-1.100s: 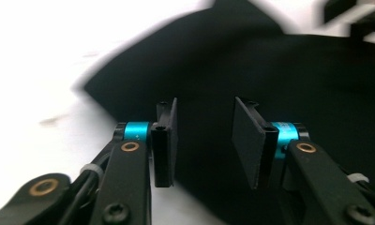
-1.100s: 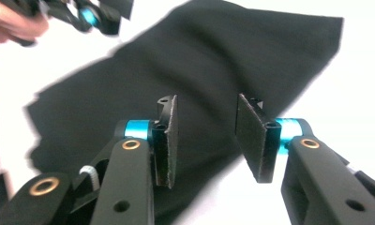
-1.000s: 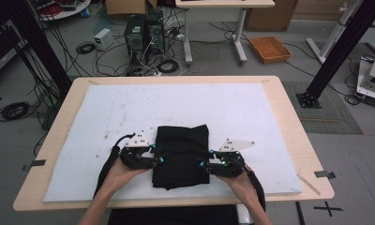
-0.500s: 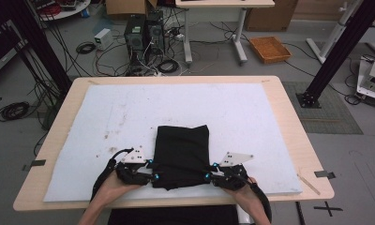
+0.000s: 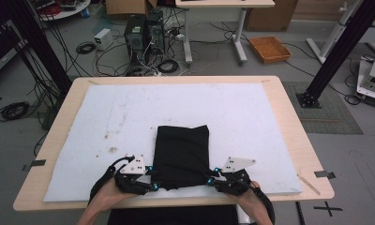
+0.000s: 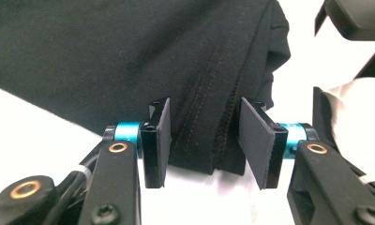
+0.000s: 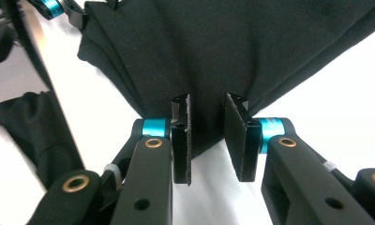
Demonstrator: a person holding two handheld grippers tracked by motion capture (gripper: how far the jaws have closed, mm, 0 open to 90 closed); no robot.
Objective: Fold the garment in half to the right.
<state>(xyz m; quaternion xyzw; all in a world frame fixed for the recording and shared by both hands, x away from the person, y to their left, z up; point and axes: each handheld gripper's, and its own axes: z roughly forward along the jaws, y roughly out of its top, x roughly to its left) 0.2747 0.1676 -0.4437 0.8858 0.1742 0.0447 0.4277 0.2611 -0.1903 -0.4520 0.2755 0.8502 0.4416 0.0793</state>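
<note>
White mat (image 5: 251, 122), folded black cloth (image 5: 182, 150) seemingly unmoved, 2 grippers nearer its corners

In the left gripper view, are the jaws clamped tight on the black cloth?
No: the left gripper has its pads standing apart, with the hemmed corner of the black cloth loose between them and a gap at each side.

Left gripper (image 5: 153, 180): black body, grey three-cornered plate on top, black cable looping from the rear. Flat black rectangular pads (image 6: 158, 140); turquoise collars behind each jaw; brass-ringed pivots and black screws on the arms.
Right gripper (image 5: 213, 177): same build, grey plate, black cable, turquoise collars, brass-ringed pivots; white ties on the arms. Forearms bare.
</note>
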